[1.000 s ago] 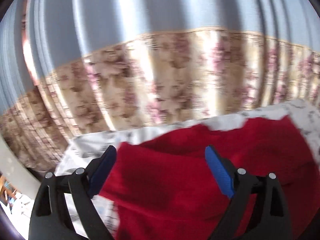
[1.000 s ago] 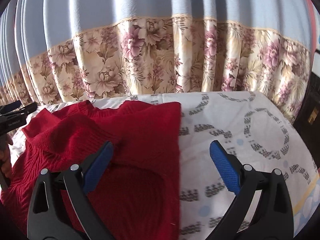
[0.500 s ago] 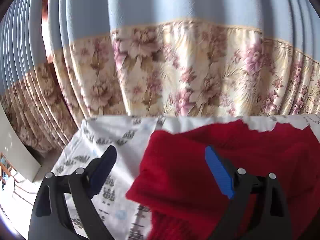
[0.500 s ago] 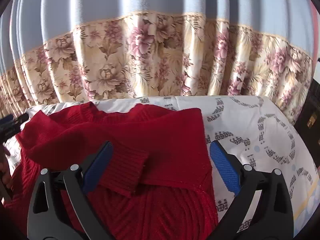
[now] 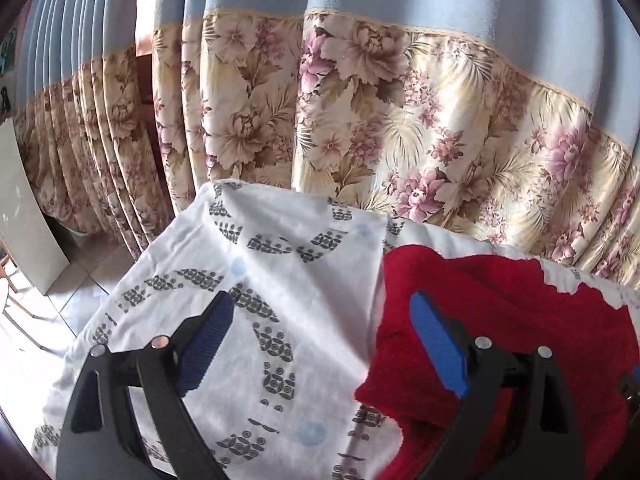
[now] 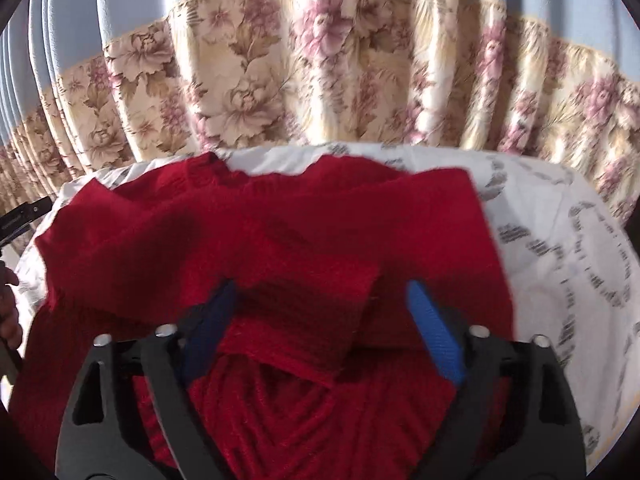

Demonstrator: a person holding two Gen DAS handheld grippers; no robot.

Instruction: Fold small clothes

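A red knitted sweater (image 6: 280, 232) lies on a bed sheet with one sleeve folded across its body. My right gripper (image 6: 320, 292) hangs low over it, and the sleeve's ribbed cuff (image 6: 316, 312) lies between its blue pads. Its jaws are closing, and a gap still shows beside the right pad (image 6: 432, 328). My left gripper (image 5: 320, 312) is open and empty above the bare sheet. The sweater's left edge (image 5: 500, 320) lies under its right finger (image 5: 436, 340). The left gripper's tip (image 6: 24, 216) and a hand (image 6: 8, 312) show at the far left of the right wrist view.
The white sheet (image 5: 260, 272) with grey ring patterns covers the bed and drops off at its left corner toward a tiled floor (image 5: 72, 292). A floral and blue curtain (image 5: 360, 120) hangs close behind the bed. A pale panel (image 5: 24, 216) stands at the left.
My left gripper has swung left, off the sweater and over the bare sheet, and rolled. My right gripper has moved left and down onto the sweater, and its jaws have narrowed around the cuff.
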